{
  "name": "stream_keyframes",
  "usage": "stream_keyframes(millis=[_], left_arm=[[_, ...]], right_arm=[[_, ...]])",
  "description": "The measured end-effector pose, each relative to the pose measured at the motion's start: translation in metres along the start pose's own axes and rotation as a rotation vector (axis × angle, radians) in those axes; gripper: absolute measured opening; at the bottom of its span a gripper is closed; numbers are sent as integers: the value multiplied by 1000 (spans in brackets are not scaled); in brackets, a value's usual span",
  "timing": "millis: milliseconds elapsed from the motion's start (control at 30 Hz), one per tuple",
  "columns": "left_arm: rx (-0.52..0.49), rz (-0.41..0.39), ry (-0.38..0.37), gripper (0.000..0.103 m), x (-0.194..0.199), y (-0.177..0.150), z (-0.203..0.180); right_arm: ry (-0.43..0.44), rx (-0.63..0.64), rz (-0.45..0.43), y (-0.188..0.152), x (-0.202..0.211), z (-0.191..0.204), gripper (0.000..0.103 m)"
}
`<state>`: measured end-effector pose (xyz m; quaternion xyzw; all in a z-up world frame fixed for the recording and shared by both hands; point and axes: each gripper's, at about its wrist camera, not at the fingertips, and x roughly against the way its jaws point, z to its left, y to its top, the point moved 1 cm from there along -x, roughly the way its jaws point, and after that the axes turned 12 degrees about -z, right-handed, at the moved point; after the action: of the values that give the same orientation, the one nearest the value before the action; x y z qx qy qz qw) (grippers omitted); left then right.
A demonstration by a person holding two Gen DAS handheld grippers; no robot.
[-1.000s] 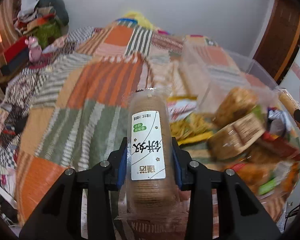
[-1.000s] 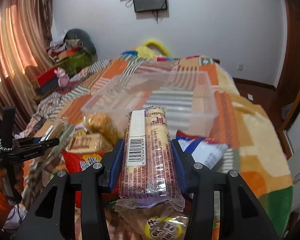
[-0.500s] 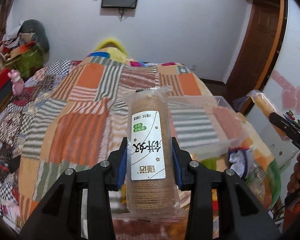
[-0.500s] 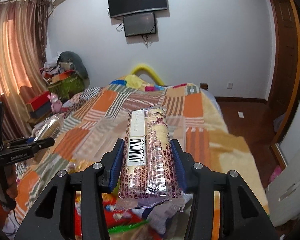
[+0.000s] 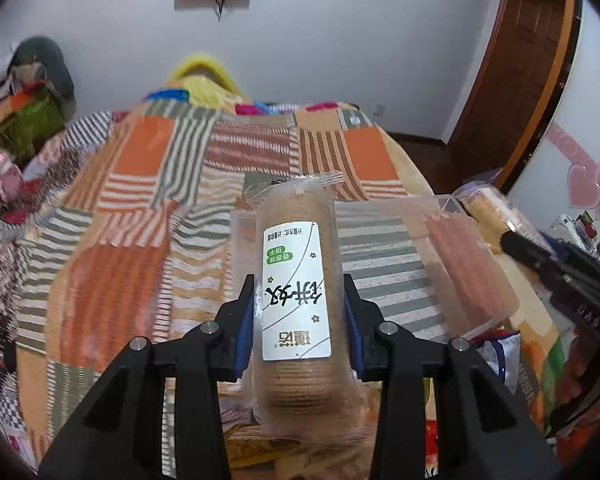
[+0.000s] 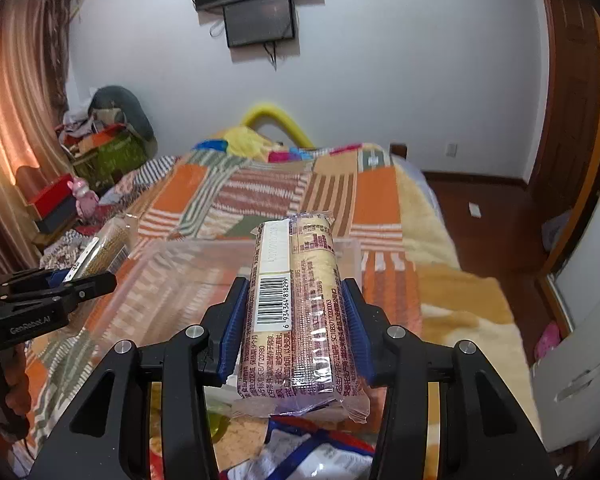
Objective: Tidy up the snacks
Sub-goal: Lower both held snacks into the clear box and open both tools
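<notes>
Snacks are being carried: the left hand-held gripper (image 5: 299,316) is gripping a clear-wrapped round biscuit roll (image 5: 296,300), the right hand-held gripper (image 6: 296,320) a purple-printed cracker pack (image 6: 296,320), both above the empty clear plastic bin (image 6: 172,280); more packets (image 6: 312,452) are waiting below.

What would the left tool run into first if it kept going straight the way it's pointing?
Probably the clear plastic bin on the patchwork bedspread. The left tool, shut on a sleeve of round biscuits, aims down toward it; depth is hard to judge.
</notes>
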<state>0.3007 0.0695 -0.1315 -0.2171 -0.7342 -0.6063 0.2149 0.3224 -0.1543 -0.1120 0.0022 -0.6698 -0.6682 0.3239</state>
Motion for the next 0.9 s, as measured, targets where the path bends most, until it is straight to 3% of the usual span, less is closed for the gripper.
stream_keyframes(millis=[200,400,600,767,900], left_arm=[[-5,73,0,38,-33,-5,1],[-44,73,19,39,-43,-6,-3],[-129,1,21,44,-10,0,-19],[-149,-54,-2,60,32,2,-27],[-154,-79,-15,65,68,-7,-32]], right_arm=[[19,-24,67,-8,-15,-4,43],[57,3,117,-11,-19,2,43],[43,28,82,-4,-5,5,45],[56,46,18,5,26,4,50],[77,38,-25,5,58,2,56]])
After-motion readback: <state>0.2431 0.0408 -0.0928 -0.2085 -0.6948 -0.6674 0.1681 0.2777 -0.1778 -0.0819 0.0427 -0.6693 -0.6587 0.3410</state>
